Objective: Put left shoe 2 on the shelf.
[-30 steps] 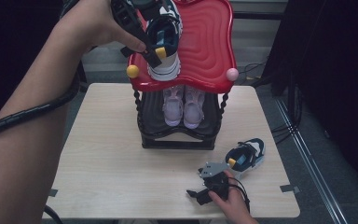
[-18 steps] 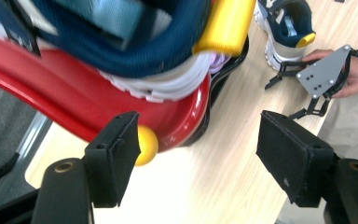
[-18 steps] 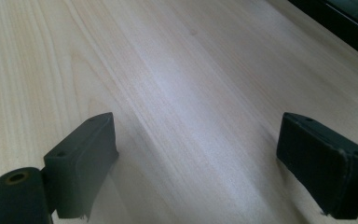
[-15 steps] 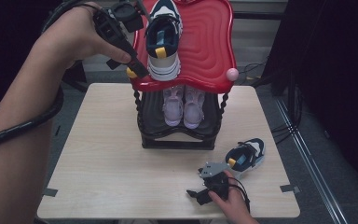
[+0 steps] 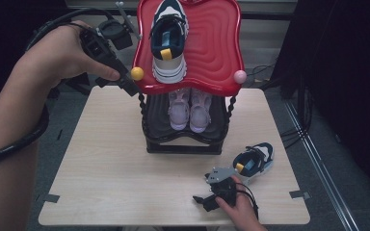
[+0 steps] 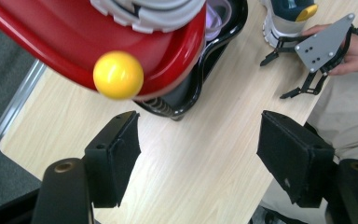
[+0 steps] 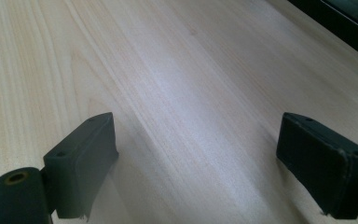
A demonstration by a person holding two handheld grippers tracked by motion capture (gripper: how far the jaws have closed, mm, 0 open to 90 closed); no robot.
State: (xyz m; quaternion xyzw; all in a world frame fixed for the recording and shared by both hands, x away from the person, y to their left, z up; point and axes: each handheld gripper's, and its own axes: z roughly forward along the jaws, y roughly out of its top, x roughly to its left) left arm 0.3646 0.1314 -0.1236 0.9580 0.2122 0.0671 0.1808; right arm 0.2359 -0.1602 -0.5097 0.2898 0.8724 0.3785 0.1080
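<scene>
— Where is the sneaker (image 5: 168, 41)?

— On the red top shelf (image 5: 217, 48), toe away from me, heel by the yellow knob (image 6: 118, 74).

— And your claws?

— My left gripper (image 6: 198, 154) hangs released beside that knob. My right gripper (image 7: 196, 158) rests spread, empty, on the table (image 7: 177, 70).

A pair of pale pink shoes (image 5: 189, 108) stands side by side on the black lower shelf (image 5: 183, 139) of the rack. The light wooden worktop (image 5: 101, 168) sits on grey carpet (image 5: 325, 159), with black cables (image 5: 296, 130) trailing along its right edge.
</scene>
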